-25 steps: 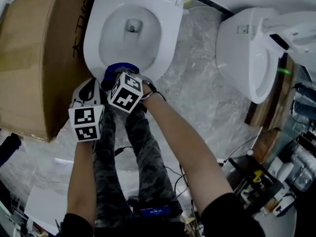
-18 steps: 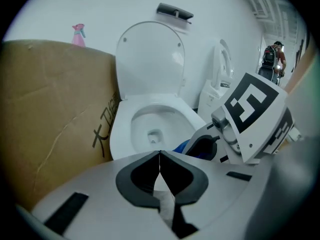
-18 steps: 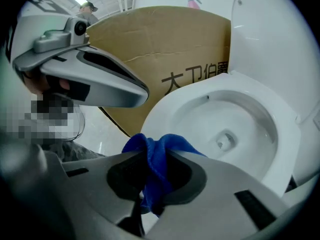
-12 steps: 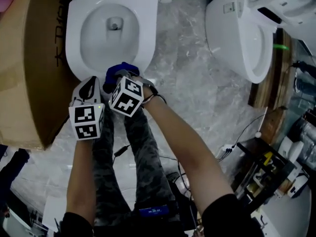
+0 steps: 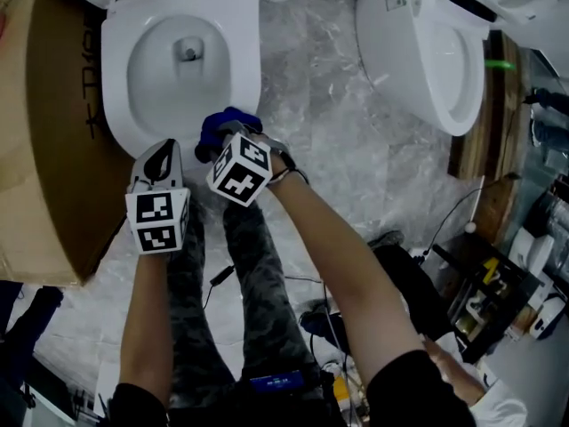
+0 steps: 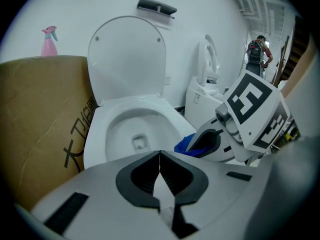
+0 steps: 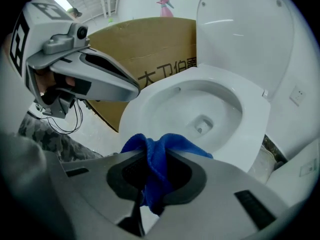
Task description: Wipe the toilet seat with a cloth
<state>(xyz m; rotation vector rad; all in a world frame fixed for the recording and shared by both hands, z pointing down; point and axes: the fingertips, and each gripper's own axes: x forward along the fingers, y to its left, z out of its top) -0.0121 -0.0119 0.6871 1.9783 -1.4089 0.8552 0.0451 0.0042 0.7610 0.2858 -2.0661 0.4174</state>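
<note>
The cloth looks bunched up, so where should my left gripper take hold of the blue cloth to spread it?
Probably the loose fold of the blue cloth bulging past the right gripper on the left, approached from that side: the middle is pinched in those jaws. The left gripper is shut, so open it first.

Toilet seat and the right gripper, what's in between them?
The blue cloth, pinched in the right gripper; the right gripper view shows it.
</note>
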